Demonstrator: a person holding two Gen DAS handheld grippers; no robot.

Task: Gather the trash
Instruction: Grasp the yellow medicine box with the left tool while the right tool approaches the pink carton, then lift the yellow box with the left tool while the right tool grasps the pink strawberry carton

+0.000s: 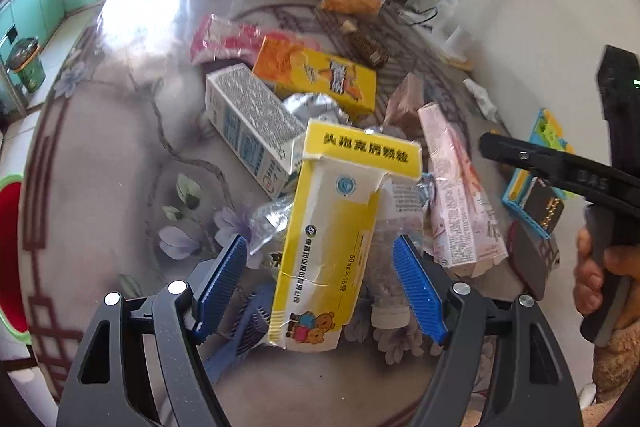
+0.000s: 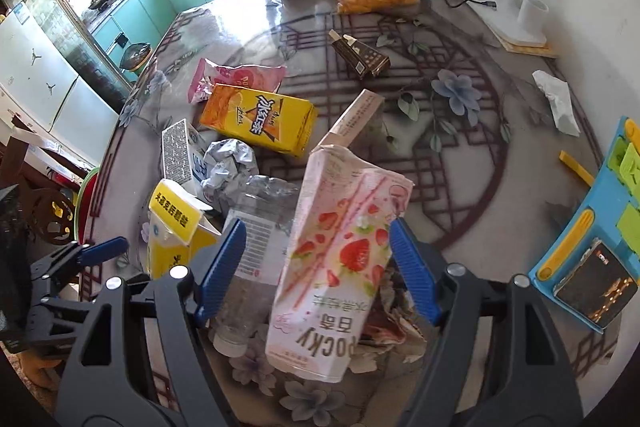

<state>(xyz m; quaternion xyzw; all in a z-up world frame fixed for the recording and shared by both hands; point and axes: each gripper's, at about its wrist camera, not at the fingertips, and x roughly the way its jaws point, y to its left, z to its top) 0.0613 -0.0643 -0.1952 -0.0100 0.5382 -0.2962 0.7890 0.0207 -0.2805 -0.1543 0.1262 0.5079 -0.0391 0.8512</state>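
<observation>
Litter heaped on table (image 2: 500, 187), left gripper (image 1: 320, 275) fingers apart astride yellow box (image 1: 332, 227); right gripper (image 2: 318, 267) fingers apart astride Pocky box (image 2: 332, 267)

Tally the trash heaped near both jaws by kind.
Cartons and boxes: 5 (yellow box, milk carton, tea carton, Pocky box, beige box)
Plastic bottle: 1
Foil ball: 1
Pink wrapper: 1
Crumpled paper: 1
Total: 9

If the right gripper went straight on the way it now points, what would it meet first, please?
Most likely the pink Pocky box, which lies between the open right gripper's blue fingers; depth is hard to judge, so contact cannot be ruled out.
</observation>
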